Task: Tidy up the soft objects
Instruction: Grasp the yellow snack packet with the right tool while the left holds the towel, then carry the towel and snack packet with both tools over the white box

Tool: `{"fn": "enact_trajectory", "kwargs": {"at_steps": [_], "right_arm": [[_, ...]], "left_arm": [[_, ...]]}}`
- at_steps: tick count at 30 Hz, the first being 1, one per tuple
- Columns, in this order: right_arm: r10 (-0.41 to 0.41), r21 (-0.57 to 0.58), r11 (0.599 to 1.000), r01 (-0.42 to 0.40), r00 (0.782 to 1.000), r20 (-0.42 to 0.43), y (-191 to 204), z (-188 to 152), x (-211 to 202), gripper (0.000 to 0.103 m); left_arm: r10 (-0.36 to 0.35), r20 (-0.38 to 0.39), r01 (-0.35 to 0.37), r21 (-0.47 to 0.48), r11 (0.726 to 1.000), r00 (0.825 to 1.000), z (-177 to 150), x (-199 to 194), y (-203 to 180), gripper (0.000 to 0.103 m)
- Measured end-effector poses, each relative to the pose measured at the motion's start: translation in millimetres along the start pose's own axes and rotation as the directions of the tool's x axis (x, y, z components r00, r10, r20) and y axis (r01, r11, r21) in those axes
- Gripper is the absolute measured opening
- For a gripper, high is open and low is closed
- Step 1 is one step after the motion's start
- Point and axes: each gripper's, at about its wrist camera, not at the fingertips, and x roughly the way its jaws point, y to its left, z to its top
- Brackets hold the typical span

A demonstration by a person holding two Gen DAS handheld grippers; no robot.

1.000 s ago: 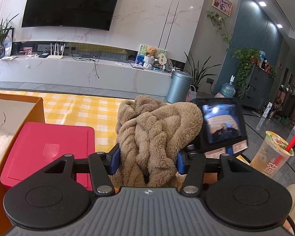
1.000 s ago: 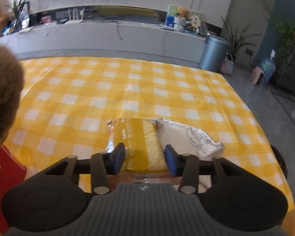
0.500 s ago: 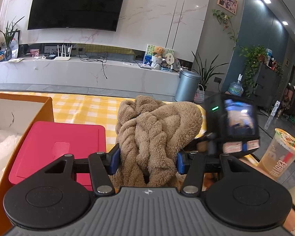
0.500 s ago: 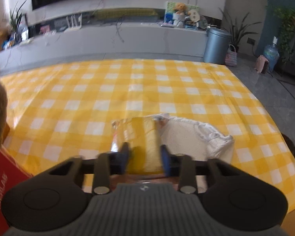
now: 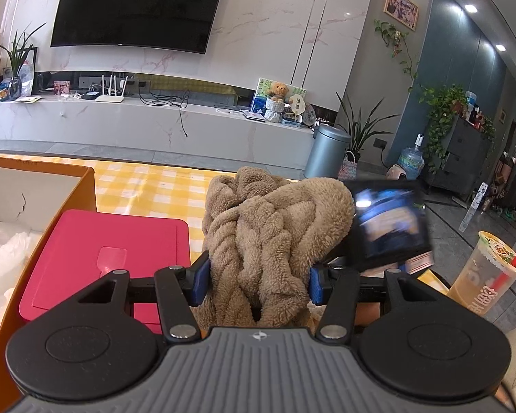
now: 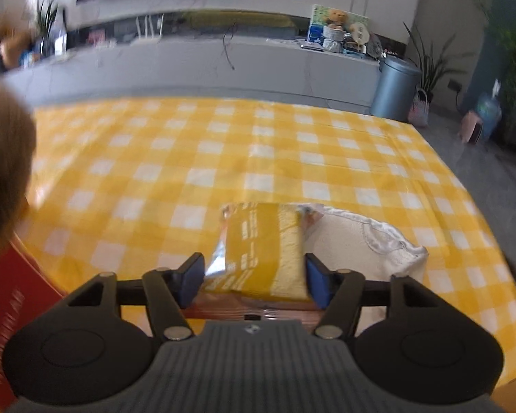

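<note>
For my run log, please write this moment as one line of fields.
left gripper: shut on brown fleece | right gripper: jaws just opened, astride yellow packet, pads clear | white cloth: beside packet

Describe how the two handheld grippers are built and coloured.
Both look alike. The left gripper and right gripper each have a ribbed grey body with a small round emblem, two black disc-shaped side housings, black linkage arms with silver rivets, and blue pads on the jaws. No cables or sleeves show.
</note>
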Motion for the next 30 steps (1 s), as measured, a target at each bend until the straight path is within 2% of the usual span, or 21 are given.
{"fn": "enact_trajectory", "kwargs": {"at_steps": [2, 7, 12, 19, 22, 25, 30], "right_arm": [[-0.036, -0.043, 0.998, 0.036, 0.999, -0.004, 10, -3, 6, 0.071], [-0.075, -0.049, 0.996, 0.073, 0.997, -0.032, 9, -7, 15, 0.070], [-0.102, -0.067, 0.993, 0.100, 0.994, -0.026, 12, -11, 16, 0.061], [-0.084, -0.076, 0.994, 0.082, 0.996, -0.023, 10, -9, 6, 0.053], [-0.043, -0.034, 0.999, 0.042, 0.999, -0.014, 3, -4, -5, 0.052], [-0.040, 0.039, 0.998, 0.039, 0.999, 0.006, -11, 0, -14, 0.052], [0.037, 0.195, 0.979, -0.057, 0.994, 0.106, -47, 5, -42, 0.052]], "left_arm": [[0.021, 0.003, -0.021, 0.006, 1.000, 1.000, -1, 1, 0, 0.061], [0.014, 0.000, -0.014, 0.004, 1.000, 1.000, -1, 0, 1, 0.061], [0.018, 0.001, -0.018, 0.011, 1.000, 1.000, -2, 0, 0, 0.061], [0.016, 0.002, -0.016, 0.004, 1.000, 1.000, -1, -1, 1, 0.061], [0.008, 0.002, -0.008, -0.010, 1.000, 1.000, -2, -2, 3, 0.061], [-0.026, 0.012, 0.027, -0.041, 0.999, 1.000, -1, -4, 8, 0.061], [-0.038, 0.033, 0.040, -0.056, 0.998, 0.999, 2, -8, 13, 0.061]]}}
